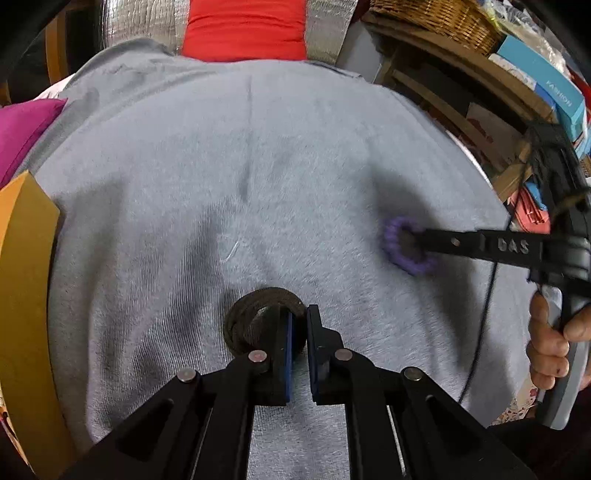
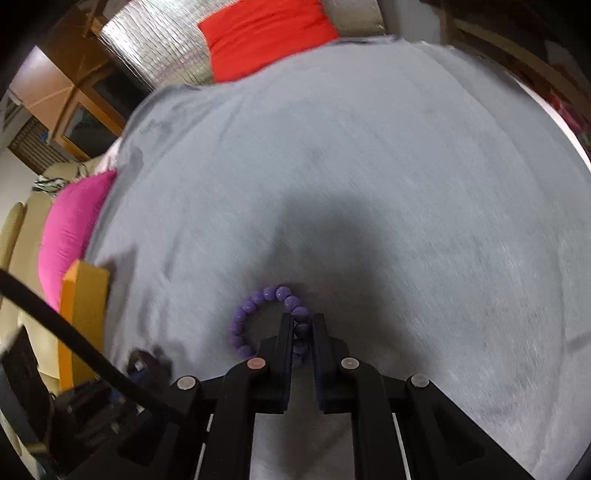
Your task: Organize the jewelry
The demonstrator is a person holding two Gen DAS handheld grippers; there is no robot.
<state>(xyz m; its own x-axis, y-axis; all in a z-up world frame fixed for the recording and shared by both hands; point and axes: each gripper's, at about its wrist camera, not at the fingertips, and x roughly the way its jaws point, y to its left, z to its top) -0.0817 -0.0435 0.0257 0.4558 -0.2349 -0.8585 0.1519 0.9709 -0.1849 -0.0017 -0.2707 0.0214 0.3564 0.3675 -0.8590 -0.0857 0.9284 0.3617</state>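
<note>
A dark brown braided bracelet is held in my left gripper, whose jaws are shut on its right side, just over the grey cloth. A purple bead bracelet is held in my right gripper, shut on its right side above the cloth. In the left wrist view the right gripper reaches in from the right with the purple bracelet at its tip.
An orange box stands at the cloth's left edge; it also shows in the right wrist view. A pink cushion lies left, a red cushion at the back. Shelves with a wicker basket stand right.
</note>
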